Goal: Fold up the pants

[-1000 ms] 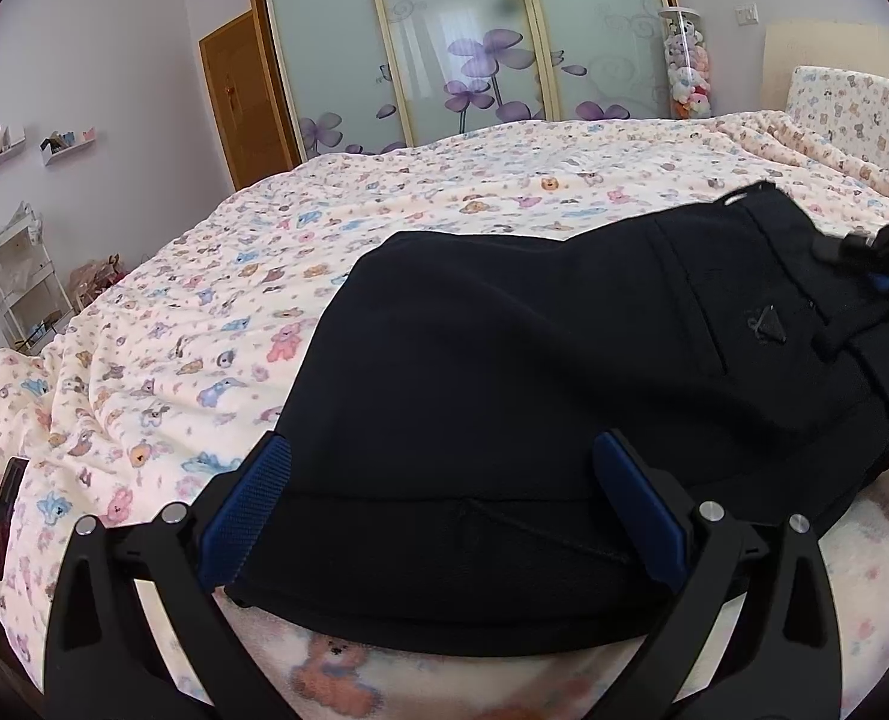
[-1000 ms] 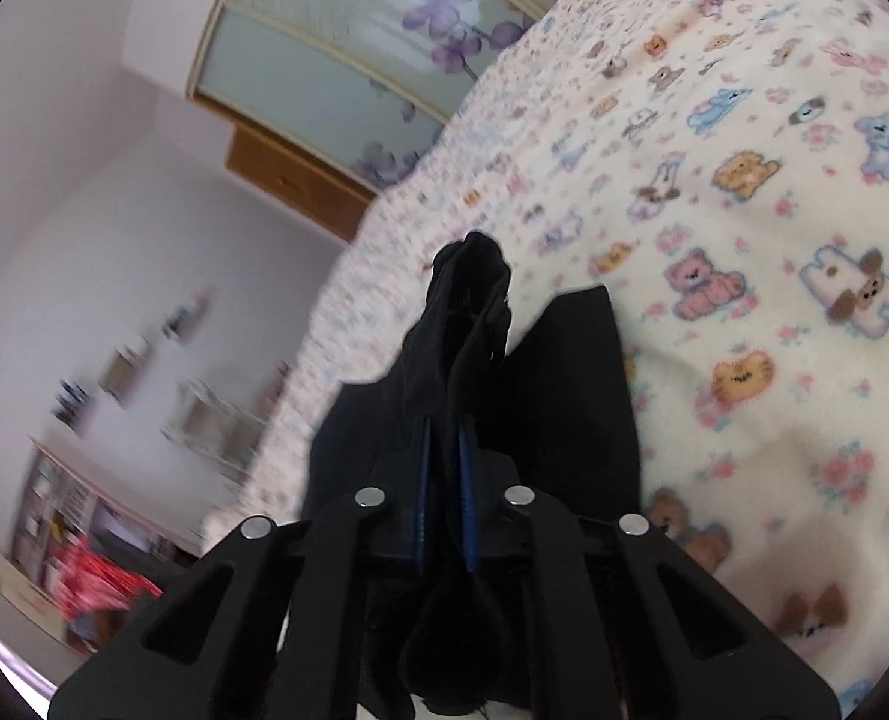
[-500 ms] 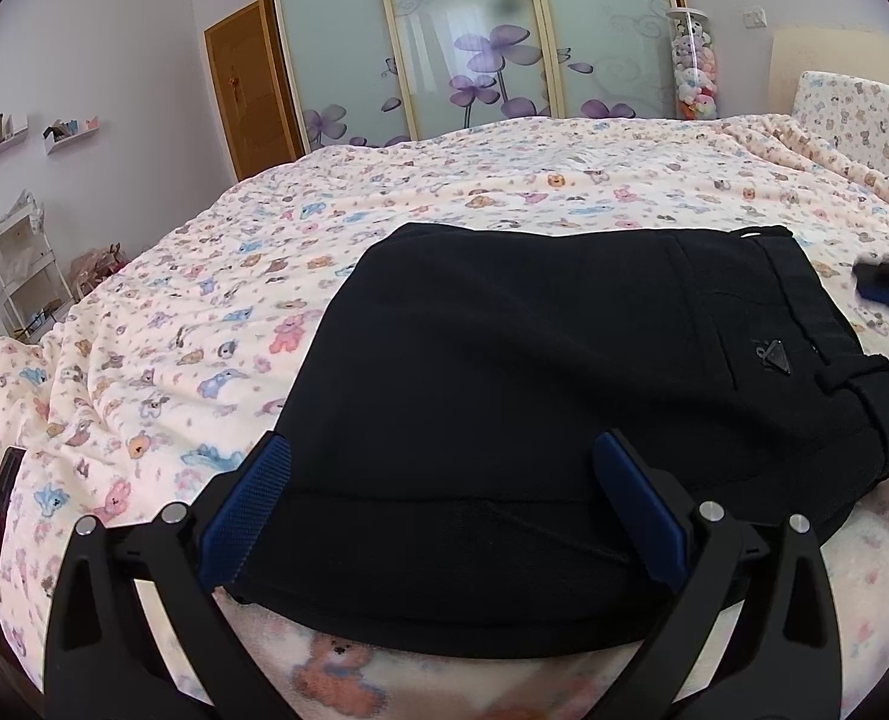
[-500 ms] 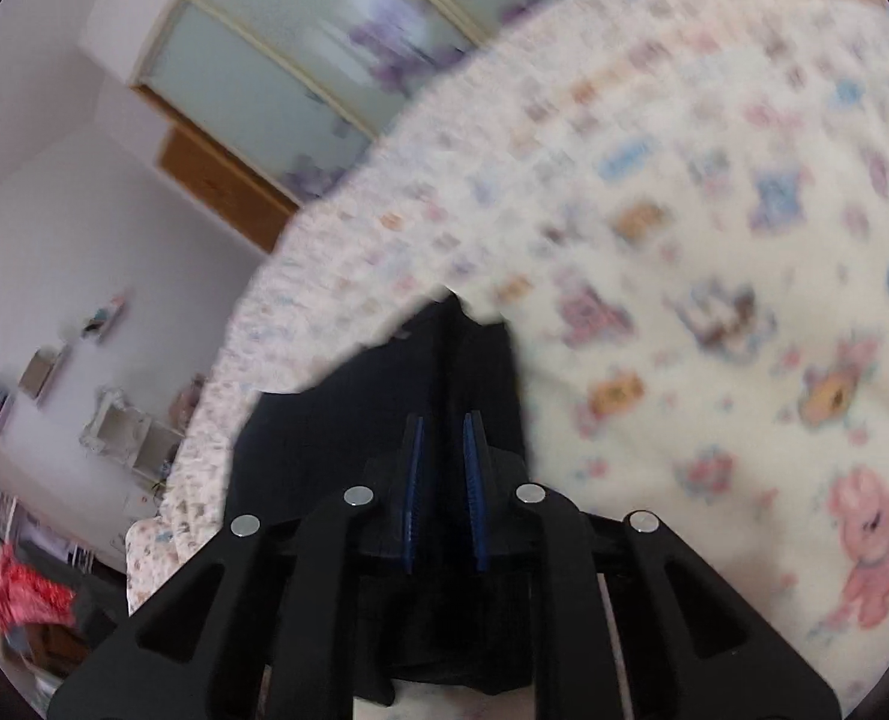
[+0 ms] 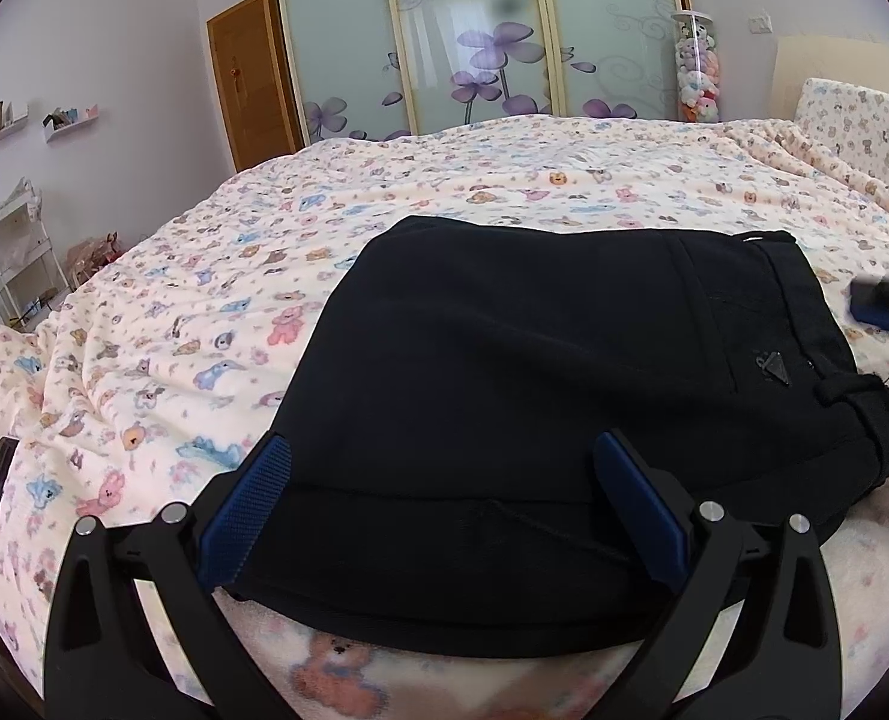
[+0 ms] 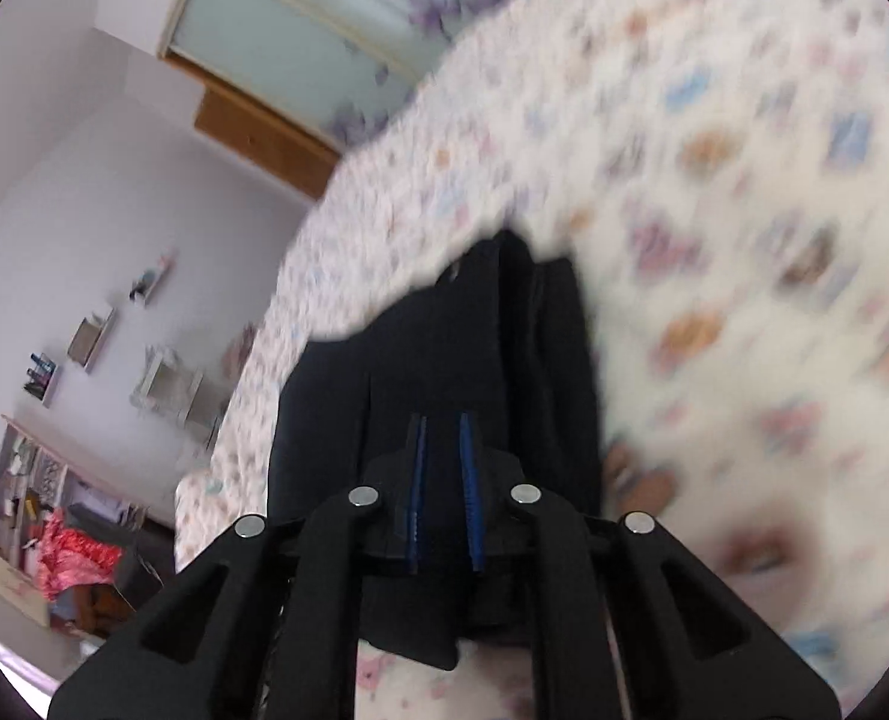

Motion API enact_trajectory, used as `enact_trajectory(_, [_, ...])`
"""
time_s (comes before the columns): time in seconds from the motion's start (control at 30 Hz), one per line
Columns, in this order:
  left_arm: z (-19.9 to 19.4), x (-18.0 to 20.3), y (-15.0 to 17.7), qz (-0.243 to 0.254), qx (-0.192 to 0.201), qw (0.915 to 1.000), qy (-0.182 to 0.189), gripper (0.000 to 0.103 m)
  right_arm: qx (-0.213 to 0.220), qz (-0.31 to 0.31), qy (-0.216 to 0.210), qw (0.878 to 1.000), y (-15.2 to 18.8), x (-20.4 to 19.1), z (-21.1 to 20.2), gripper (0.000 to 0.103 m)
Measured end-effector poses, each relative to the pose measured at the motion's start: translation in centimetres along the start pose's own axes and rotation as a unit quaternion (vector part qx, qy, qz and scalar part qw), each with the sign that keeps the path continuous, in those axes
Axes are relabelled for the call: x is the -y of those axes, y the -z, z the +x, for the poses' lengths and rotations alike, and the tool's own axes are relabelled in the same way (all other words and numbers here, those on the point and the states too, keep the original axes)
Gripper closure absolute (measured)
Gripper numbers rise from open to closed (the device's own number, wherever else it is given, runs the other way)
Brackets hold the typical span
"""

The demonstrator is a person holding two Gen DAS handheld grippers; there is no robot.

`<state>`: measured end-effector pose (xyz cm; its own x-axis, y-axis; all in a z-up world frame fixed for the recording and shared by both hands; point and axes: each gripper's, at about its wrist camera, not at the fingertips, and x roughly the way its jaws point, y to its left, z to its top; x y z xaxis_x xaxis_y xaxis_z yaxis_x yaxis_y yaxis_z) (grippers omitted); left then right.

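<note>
On the teddy-print bedspread (image 5: 432, 192) lay folded black pants (image 5: 552, 396); the left gripper (image 5: 444, 504) gaped wide, the right gripper (image 6: 442, 450) seemingly slightly apart.

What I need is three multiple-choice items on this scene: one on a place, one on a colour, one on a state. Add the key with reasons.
1. Where do the pants lie?
A. On the bedspread
B. On a wall shelf
C. Hung on the door

2. What colour are the left gripper's pads?
A. Red
B. Green
C. Blue

3. How does the left gripper stand?
A. Shut on the pants
B. Open, one finger on either side of the pants' near edge
C. Shut on the bedspread

Key:
1 A: the dark pants lie folded and flat on the teddy-print bedspread.
2 C: the pads are blue on black fingers.
3 B: the left gripper has its fingers spread wide, with the cloth lying loose between them.
</note>
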<state>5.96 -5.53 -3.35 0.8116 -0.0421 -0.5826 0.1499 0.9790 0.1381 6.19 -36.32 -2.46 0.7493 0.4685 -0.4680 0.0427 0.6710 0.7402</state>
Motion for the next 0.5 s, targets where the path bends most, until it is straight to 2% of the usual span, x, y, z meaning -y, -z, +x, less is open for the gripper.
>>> enact_trajectory(0.03, [0.0, 0.0, 0.0, 0.001, 0.000, 1.0000, -0.001, 0.002, 0.001, 0.004, 0.009, 1.000, -0.3, 0.3, -0.4, 0.069])
enact_trajectory(0.07, [0.0, 0.0, 0.0, 0.001, 0.000, 1.0000, -0.002, 0.002, -0.002, 0.014, 0.018, 1.000, -0.6, 0.9, -0.6, 0.048])
enact_trajectory(0.1, [0.0, 0.0, 0.0, 0.002, 0.000, 1.0000, -0.002, 0.002, -0.005, 0.021, 0.025, 0.999, -0.6, 1.1, -0.5, 0.043])
enact_trajectory(0.23, [0.0, 0.0, 0.0, 0.001, 0.000, 1.0000, -0.001, 0.002, -0.039, 0.031, 0.034, 0.998, 0.3, 2.0, 0.6, 0.042])
enact_trajectory(0.5, [0.0, 0.0, 0.0, 0.001, 0.000, 1.0000, -0.002, 0.002, -0.062, 0.009, 0.064, 0.996, 1.7, 2.0, 2.0, 0.043])
